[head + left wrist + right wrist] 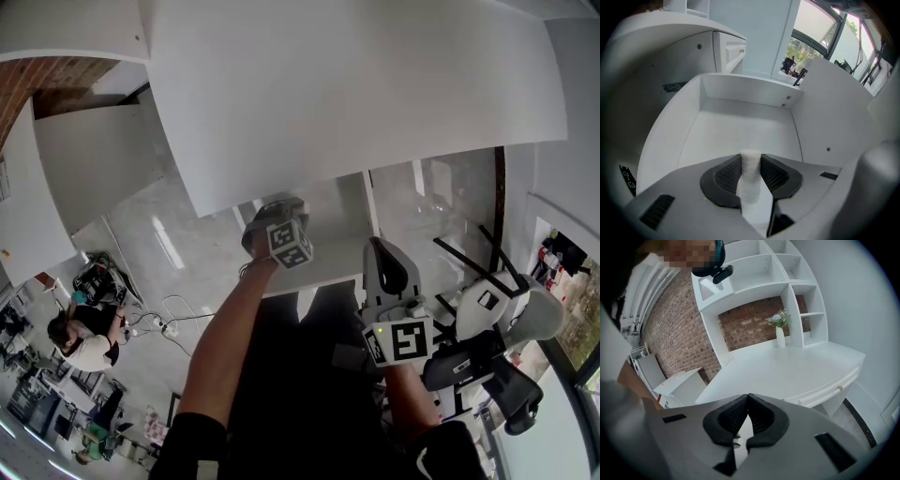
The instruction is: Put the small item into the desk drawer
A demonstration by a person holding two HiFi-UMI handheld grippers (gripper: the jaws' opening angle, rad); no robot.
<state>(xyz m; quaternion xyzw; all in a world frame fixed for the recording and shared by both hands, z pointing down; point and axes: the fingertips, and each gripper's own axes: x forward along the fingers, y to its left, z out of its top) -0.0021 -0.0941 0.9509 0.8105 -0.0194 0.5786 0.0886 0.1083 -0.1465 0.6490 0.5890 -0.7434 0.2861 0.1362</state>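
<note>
White open desk drawer (740,126), left gripper (751,163) clamped on small white cylinder (749,185), right gripper (746,409) closed, empty

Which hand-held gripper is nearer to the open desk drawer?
Left. The left hand-held gripper hangs over the drawer, shut on the small white item. The right hand-held gripper, shut and empty, is held back from the desk.
</note>
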